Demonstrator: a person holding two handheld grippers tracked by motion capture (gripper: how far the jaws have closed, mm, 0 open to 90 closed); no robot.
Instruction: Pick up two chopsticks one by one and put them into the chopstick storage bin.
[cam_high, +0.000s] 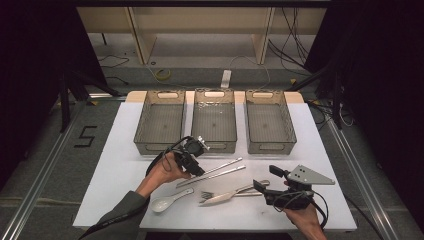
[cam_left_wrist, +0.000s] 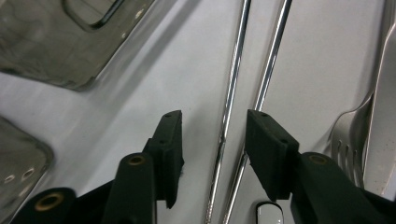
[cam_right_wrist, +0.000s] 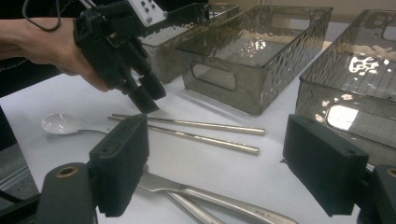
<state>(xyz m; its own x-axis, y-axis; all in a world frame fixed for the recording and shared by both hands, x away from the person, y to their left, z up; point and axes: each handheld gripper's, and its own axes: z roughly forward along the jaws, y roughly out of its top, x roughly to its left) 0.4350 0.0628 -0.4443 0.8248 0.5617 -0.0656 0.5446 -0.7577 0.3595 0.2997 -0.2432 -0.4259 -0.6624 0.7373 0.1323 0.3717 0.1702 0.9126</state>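
High view: white desk (cam_high: 115, 170) at frame centre, grey floor (cam_high: 45, 145) around; left gripper (cam_high: 199, 171) released over chopsticks (cam_high: 220, 170), right gripper (cam_high: 260, 187) released.

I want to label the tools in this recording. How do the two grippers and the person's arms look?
Both grippers are black, each with two blocky black jaws. The right gripper carries a grey three-cornered plate with small holes, and black cables loop beside it. The left gripper trails a black cable along the forearm. The left arm wears a dark grey sleeve.
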